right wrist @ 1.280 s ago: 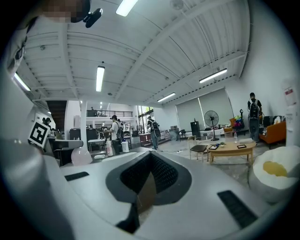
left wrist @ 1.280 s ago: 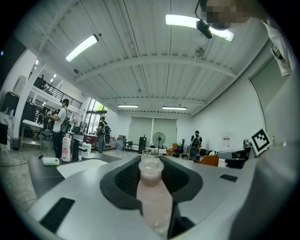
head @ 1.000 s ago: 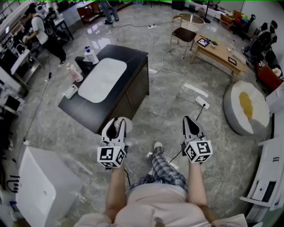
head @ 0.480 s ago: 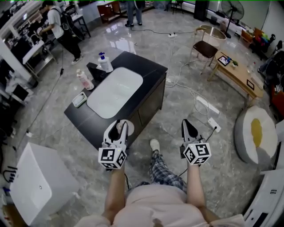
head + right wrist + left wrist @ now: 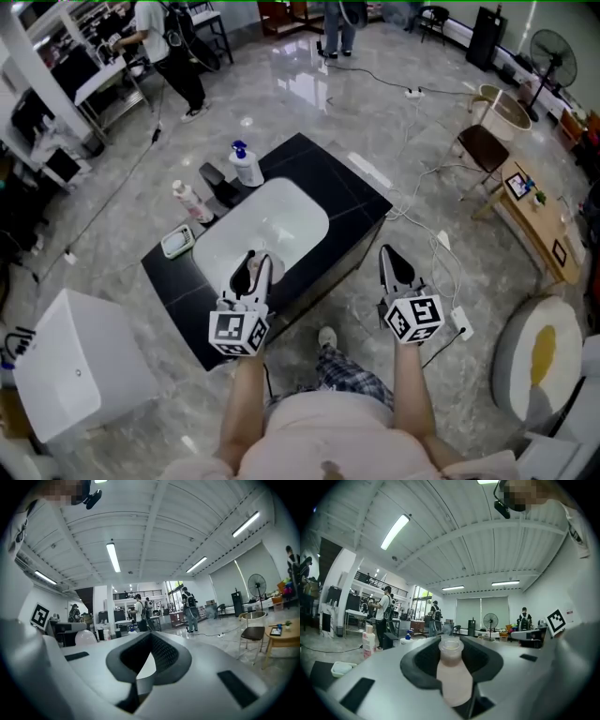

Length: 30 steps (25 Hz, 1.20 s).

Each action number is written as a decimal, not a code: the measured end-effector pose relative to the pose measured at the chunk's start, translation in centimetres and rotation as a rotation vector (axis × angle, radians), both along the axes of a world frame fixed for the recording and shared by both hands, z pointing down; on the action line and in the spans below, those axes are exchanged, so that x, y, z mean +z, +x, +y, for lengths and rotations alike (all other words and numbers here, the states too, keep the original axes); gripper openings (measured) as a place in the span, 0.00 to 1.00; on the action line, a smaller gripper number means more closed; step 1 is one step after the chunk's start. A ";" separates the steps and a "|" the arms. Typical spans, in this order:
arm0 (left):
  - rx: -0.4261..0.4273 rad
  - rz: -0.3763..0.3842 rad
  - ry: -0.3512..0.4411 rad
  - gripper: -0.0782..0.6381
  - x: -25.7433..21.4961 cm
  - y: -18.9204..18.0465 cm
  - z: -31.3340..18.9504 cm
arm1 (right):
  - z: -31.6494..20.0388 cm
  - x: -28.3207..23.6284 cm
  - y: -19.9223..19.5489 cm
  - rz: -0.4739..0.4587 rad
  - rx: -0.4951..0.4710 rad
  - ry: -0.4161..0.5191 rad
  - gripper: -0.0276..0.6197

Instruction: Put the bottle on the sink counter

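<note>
Left gripper (image 5: 251, 266): clenched on the bottle, one dark pad pressing on each side of it; it is held out level.
Bottle (image 5: 453, 677): pale pink with a clear, wide mouth. It stands upright between the left jaws, its mouth near the jaw tips, and rests on no surface.
Right gripper (image 5: 390, 259): closed and empty, with the tips meeting in a point and nothing between the pads. It is held out level beside the left gripper, apart from it.
Sink counter (image 5: 349, 202): black top with a white basin (image 5: 267, 230) sunk in it, ahead of and below the left jaws. In the head view the left jaw tips overlap the basin's near rim. The counter's near right side lies to the left of the right jaws, which hang over the grey floor (image 5: 412, 122).
Pump dispenser (image 5: 247, 166): white with a blue top, on the counter past the basin, well ahead of the left jaws.
Tall pink container (image 5: 191, 201): upright on the counter, ahead and left of the left jaws.
Small tray (image 5: 176, 242): on the counter just left of the basin, to the left of the left jaws.
White box (image 5: 70, 370): on the floor, left of and behind the left jaws.
Chair (image 5: 483, 145) and wooden table (image 5: 539, 220): well ahead and right of the right jaws.
People (image 5: 169, 42): standing far ahead, beyond the counter.
</note>
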<state>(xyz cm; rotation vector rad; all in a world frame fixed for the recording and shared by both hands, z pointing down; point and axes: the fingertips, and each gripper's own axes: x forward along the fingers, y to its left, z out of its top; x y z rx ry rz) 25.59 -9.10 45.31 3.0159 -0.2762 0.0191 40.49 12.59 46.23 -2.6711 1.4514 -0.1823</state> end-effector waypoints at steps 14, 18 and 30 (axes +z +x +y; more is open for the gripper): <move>-0.067 -0.014 0.002 0.31 0.9 8.6 -6.6 | -10.1 1.1 8.5 -0.025 -0.123 -0.022 0.07; -0.077 -0.013 -0.004 0.31 1.0 9.5 -7.8 | -11.7 0.8 9.4 -0.019 -0.139 -0.031 0.07; -0.161 -0.020 -0.022 0.31 2.0 6.1 -12.3 | -19.8 1.2 7.2 -0.029 -0.267 -0.026 0.07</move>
